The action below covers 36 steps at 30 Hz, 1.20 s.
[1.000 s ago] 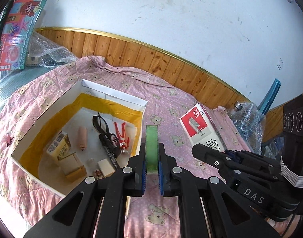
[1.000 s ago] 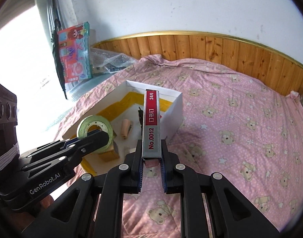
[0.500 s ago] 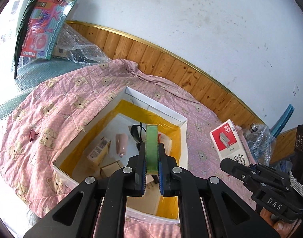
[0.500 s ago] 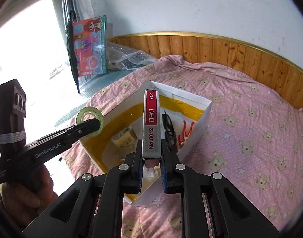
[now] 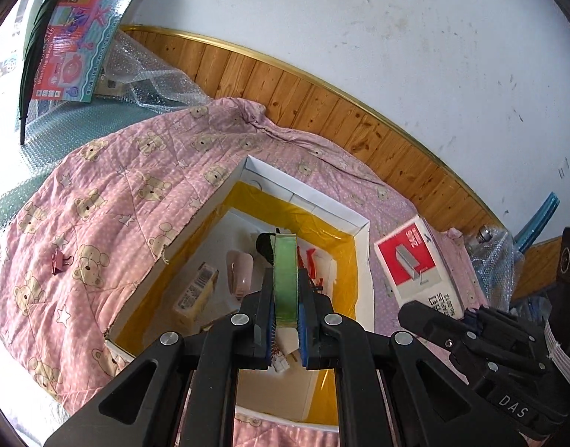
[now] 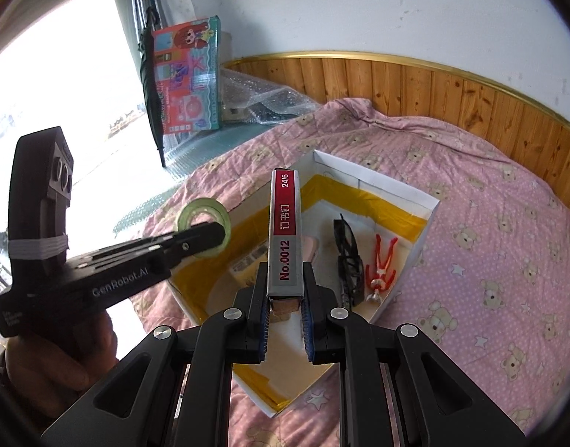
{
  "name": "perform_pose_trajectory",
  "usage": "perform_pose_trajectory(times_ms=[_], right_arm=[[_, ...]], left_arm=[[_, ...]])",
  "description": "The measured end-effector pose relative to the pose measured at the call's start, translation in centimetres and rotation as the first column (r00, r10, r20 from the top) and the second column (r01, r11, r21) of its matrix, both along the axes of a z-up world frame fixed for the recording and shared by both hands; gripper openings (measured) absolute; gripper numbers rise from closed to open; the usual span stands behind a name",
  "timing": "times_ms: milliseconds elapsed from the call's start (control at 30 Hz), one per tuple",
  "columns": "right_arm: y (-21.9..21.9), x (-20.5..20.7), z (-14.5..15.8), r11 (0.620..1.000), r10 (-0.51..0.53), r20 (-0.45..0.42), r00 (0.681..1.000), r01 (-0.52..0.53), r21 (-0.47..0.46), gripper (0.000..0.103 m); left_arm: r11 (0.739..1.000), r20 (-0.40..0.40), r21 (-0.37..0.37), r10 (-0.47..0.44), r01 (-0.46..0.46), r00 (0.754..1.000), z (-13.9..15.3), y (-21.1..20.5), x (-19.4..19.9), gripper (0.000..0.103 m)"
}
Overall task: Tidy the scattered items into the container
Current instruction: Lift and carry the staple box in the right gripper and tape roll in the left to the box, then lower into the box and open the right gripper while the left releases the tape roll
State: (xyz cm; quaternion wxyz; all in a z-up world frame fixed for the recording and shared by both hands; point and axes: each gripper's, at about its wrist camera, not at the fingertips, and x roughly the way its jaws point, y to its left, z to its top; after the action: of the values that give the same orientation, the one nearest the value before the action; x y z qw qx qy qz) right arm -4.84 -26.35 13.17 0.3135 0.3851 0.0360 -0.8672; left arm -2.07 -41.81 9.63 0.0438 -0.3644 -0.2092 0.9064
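Note:
My left gripper (image 5: pixel 285 329) is shut on a green tape roll (image 5: pixel 285 279), held edge-on above the white box with yellow lining (image 5: pixel 354 260). My right gripper (image 6: pixel 284 326) is shut on a red and white staple box (image 6: pixel 285 234), also held over the box (image 6: pixel 426 219). The staple box (image 5: pixel 419 264) shows in the left wrist view, to the right of the container. The tape roll (image 6: pixel 203 219) shows in the right wrist view, over the box's left wall. Inside lie black glasses (image 6: pixel 346 257), a red figure (image 6: pixel 382 260), a pink item (image 5: pixel 240 275) and small cartons (image 5: pixel 195 294).
A red binder clip (image 5: pixel 61 262) lies on the pink bear-print quilt (image 5: pixel 136 201) left of the box. A colourful toy package (image 5: pixel 80 33) and bubble wrap (image 5: pixel 151 78) lean by the wooden wall panel. A hand (image 6: pixel 61 365) holds the left gripper's handle.
Both grippers have moved further over the box with their loads still held. The box now sits lower and closer under both sets of fingers.

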Motion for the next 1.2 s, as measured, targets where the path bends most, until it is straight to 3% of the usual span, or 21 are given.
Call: perform_pose_trajectory(times_ms=[200,500,967,1200], right_arm=[[-0.8,-2.7,0.0,1.0,0.022,0.008,1.0,-0.022,0.011,0.015],[-2.6,-8.2,-0.7,0.995,0.077,0.045,0.996,-0.079,0.053,0.015],[-5.0,-13.5,-3.6,0.985,0.127,0.097,0.987,-0.137,0.107,0.016],[-5.6,-15.6,-4.6,0.984,0.135,0.128,0.983,-0.149,0.102,0.015]], left_arm=[[0.998,0.051,0.022,-0.058,0.057,0.997,-1.3,1.6,-2.1,0.01],[0.997,0.123,0.057,-0.066,0.059,0.99,-3.3,2.4,-5.1,0.01],[1.0,0.221,-0.016,-0.022,0.026,0.975,-5.3,2.7,-9.0,0.01],[1.0,0.26,0.028,-0.013,0.006,0.966,-6.5,2.4,-10.1,0.01]])
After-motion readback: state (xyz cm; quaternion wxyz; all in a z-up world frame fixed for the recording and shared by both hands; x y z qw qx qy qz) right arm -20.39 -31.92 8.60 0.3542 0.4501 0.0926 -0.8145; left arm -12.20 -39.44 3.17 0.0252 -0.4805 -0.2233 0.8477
